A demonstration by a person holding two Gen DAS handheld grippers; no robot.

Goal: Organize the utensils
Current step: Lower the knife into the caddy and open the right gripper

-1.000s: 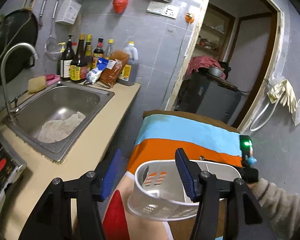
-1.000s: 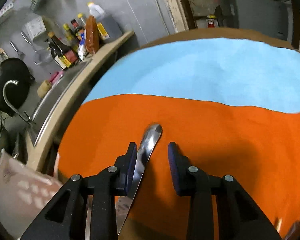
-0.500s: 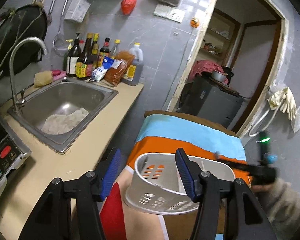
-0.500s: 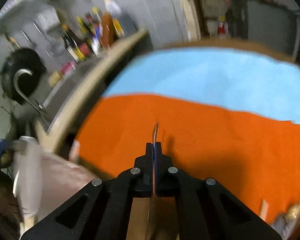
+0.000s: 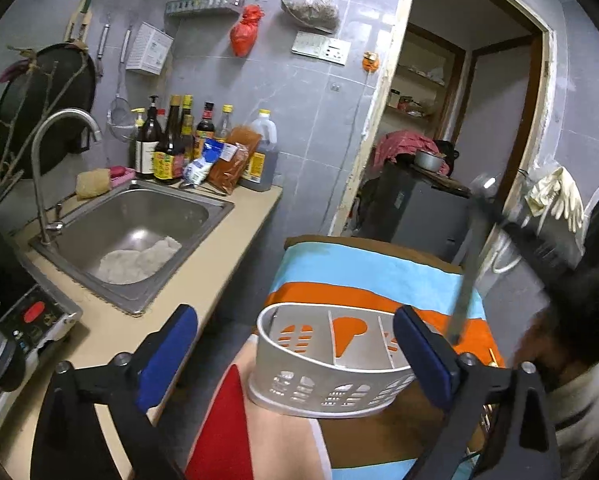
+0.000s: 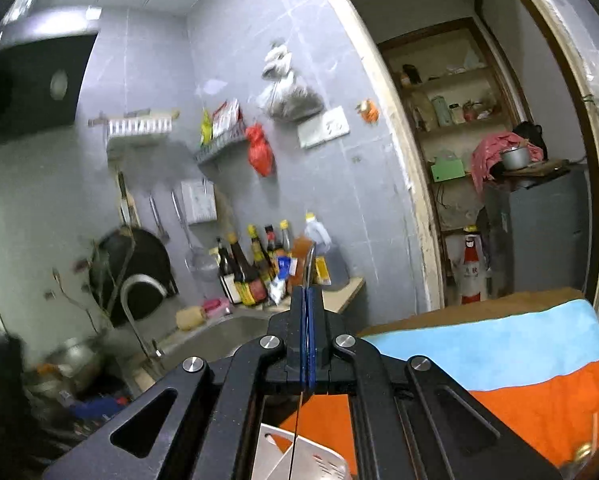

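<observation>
left fingers [image 5: 295, 354] opening around empty (three-compartment) utensil caddy [image 5: 327, 372]; right fingers [image 6: 305, 312] clamped on spoon [image 6: 310, 264].

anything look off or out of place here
Nothing is spilled or broken. The one oddity: the white caddy is empty, while the right gripper holds a metal utensil upright above its far edge.

1. Beyond and left of the fingers we see a steel sink [image 5: 139, 216] set in the tabletop [image 5: 227, 240], with a white cloth [image 5: 139, 258] lying in it.
2. A curved faucet [image 5: 39, 168] stands at the sink's left edge.
3. Behind the sink, sauce bottles [image 5: 171, 140] crowd against the tiled wall.
4. A dark wok [image 5: 43, 108] hangs on the wall, far left.
5. Above, a red bag [image 5: 245, 30] hangs.
6. Ahead, through the doorway, a small pot [image 5: 429, 160] sits on a dark cabinet [image 5: 415, 208].
</observation>
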